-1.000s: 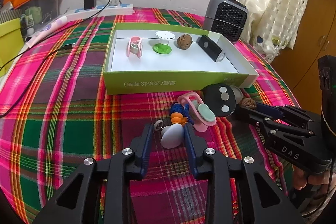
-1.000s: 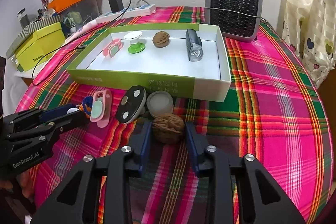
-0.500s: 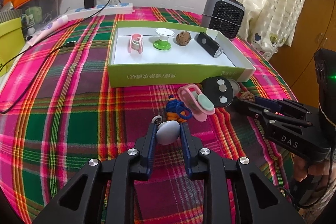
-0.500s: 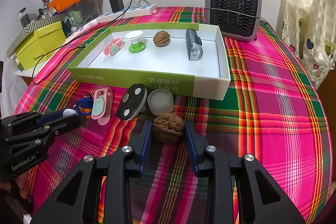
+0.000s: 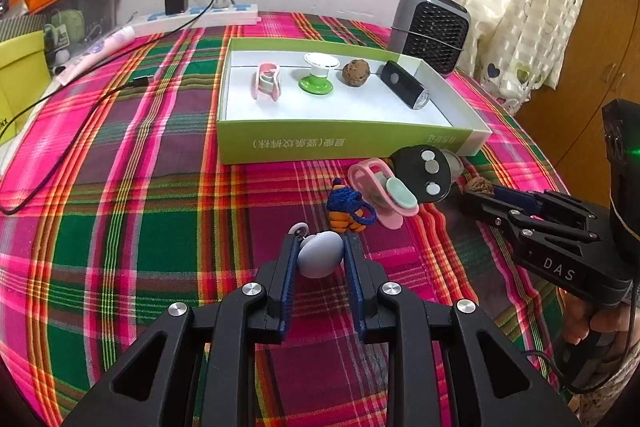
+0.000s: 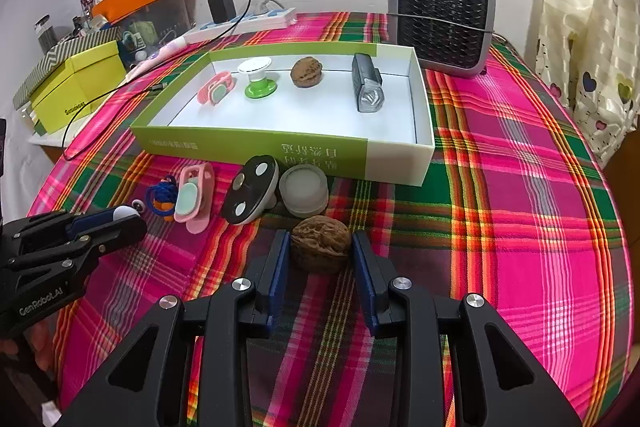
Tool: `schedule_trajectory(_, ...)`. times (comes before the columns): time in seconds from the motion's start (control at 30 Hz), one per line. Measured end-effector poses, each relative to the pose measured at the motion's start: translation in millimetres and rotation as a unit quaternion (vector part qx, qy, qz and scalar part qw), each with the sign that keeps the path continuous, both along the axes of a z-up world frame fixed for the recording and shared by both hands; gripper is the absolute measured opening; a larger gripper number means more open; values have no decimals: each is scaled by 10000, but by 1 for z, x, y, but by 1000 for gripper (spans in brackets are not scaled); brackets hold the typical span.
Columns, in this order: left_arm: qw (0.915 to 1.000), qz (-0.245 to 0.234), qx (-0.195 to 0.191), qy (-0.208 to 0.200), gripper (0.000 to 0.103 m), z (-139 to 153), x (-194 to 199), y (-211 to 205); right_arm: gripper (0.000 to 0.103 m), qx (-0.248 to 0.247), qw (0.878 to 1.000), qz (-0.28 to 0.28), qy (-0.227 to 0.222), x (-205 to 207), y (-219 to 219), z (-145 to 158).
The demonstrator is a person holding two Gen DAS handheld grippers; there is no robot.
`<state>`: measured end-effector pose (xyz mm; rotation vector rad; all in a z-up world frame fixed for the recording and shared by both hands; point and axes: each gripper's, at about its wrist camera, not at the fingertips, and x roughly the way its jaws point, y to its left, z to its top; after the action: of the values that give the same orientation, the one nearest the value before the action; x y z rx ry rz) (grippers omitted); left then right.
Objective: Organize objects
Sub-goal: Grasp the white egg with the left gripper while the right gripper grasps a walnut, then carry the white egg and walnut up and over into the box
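Down on the plaid pink-and-green tablecloth, pinched a pale grey egg-shaped keychain charm between the blue pads of the left gripper — jaws pressed against both its sides. Sat just ahead of a blue-and-orange knotted cord and a pink plastic clip. Clamped a brown wrinkled walnut in the right gripper — resting on the cloth, near a black round disc with white dots and a frosted white jar lid. Lay beyond them a shallow green-and-white cardboard box, already holding another pink clip, a green-and-white spool, a second walnut and a grey flashlight.
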<state>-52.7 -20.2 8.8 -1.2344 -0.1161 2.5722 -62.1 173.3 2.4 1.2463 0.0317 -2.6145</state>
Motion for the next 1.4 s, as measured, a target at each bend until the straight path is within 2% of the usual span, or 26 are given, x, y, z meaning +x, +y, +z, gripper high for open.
schedule_trajectory(1.4,9999,24,-57,105,21,8,-3,3,32,-34,10000,-12,25,3,1,3)
